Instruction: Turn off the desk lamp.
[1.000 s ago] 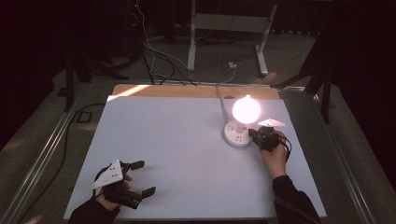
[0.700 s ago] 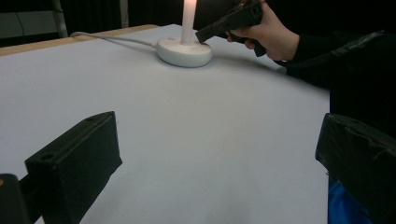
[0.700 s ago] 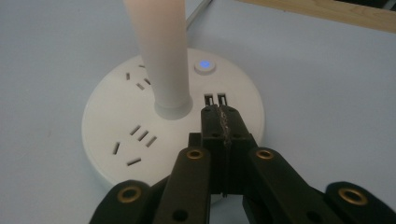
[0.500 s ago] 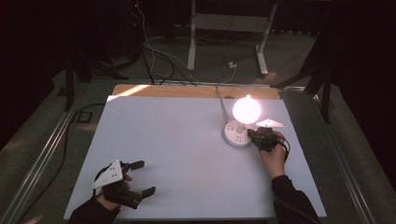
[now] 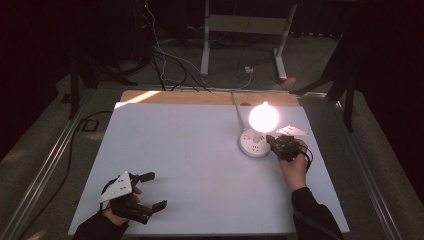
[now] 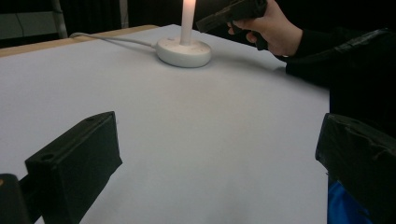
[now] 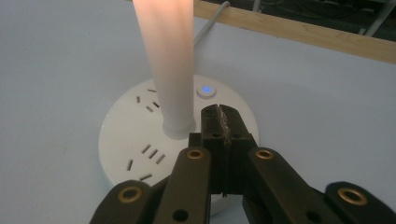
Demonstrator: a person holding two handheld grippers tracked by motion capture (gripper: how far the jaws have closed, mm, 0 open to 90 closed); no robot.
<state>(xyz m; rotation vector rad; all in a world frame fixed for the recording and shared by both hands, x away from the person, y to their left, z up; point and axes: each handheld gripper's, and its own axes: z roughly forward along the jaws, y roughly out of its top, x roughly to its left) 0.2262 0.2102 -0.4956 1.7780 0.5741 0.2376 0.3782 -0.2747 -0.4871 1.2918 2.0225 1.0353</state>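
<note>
Right gripper (image 5: 274,141), held at the far right of the white table (image 5: 200,150): jaws pressed flat together with nothing between them, tips poised over the round white socket base (image 5: 254,143), just short of its small button lit blue (image 7: 206,89); whether the tips touch the base cannot be told. From the base rises a glowing lamp (image 5: 263,116), whose pale stem (image 7: 169,60) stands just beside the closed jaws in the right gripper view. Left gripper (image 5: 156,190), at the near left corner: jaws spread wide, empty, above bare table. No lettering or brand is legible; the base carries slot openings (image 7: 152,154) only. The high view alone gives the lamp's bright globe; the left gripper view shows the base's grey cable (image 6: 112,39) and the person's right hand (image 6: 275,32) on its gripper.
</note>
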